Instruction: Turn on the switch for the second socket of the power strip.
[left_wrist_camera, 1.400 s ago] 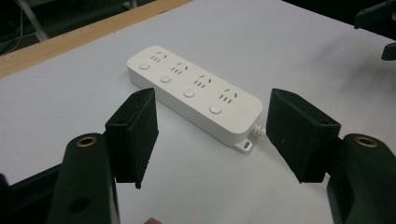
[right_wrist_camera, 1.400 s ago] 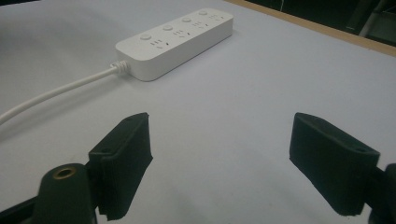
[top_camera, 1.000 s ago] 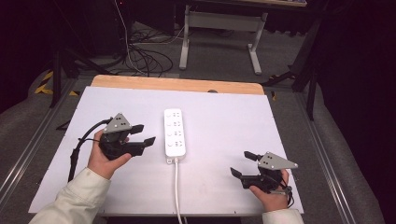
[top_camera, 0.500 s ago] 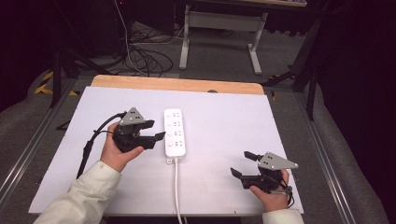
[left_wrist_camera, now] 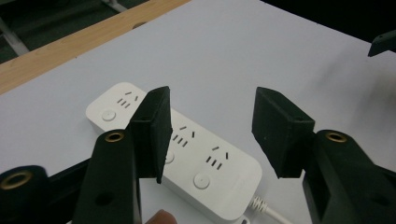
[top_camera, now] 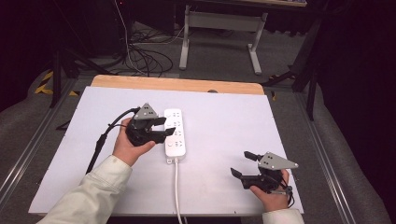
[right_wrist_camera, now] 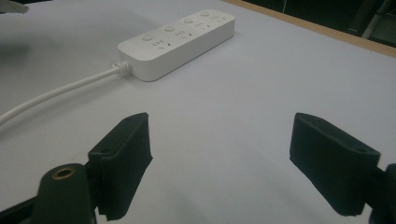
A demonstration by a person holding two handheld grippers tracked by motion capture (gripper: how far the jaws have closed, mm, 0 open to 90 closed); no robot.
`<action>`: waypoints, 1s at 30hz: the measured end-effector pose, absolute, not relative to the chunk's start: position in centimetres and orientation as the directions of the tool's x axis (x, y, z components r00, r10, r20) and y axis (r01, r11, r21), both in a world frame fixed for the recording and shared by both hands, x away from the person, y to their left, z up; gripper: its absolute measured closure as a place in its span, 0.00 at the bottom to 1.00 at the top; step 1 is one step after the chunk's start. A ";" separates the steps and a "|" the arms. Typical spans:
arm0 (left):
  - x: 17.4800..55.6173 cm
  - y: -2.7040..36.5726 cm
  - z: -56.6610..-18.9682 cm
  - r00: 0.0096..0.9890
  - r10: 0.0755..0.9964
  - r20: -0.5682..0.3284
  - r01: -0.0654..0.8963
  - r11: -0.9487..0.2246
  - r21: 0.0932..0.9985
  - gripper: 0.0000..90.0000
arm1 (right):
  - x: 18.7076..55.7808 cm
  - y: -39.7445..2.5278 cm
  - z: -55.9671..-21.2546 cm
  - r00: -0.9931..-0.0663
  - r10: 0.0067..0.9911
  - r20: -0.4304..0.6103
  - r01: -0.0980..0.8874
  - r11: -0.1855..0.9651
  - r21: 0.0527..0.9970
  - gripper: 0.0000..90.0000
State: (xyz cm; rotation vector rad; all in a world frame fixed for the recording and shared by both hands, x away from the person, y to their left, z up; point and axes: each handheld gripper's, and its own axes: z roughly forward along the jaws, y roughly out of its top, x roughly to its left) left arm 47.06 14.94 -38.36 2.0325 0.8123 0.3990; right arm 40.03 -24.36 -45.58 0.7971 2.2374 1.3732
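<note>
The left gripper has its two black jaws spread with nothing between them, poised at the left edge of the white power strip near its middle; in the left gripper view the strip lies just beyond and below the jaw tips. The right gripper, jaws likewise spread and empty, rests low at the near right of the table, well apart from the strip. The strip lies lengthwise at the table's centre, its white cable running off the near edge. Likely hazards, as a judgement: a jaw tip could catch the strip's side and slide or skew it on the smooth white surface, since nothing braces it; a lift could be resisted by the trailing cable; a tip could press one of the round switch buttons unintentionally. Count: two grippers, one power strip, one cable, four round buttons on the strip in the right gripper view.
</note>
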 end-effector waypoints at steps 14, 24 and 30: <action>48.5 14.6 -39.8 0.720 0.693 -0.037 0.438 -0.413 0.798 1.00 | 40.0 -24.3 -45.6 -0.761 0.647 -0.041 0.260 0.362 0.895 0.23; 50.9 14.4 -42.1 0.671 0.740 -0.038 0.512 -0.426 0.746 1.00 | 40.2 -24.3 -45.8 -0.764 0.644 -0.036 0.265 0.365 0.893 0.23; 51.7 14.0 -43.3 0.663 0.747 -0.047 0.543 -0.436 0.718 1.00 | 40.2 -24.4 -45.8 -0.765 0.643 -0.033 0.266 0.363 0.893 0.23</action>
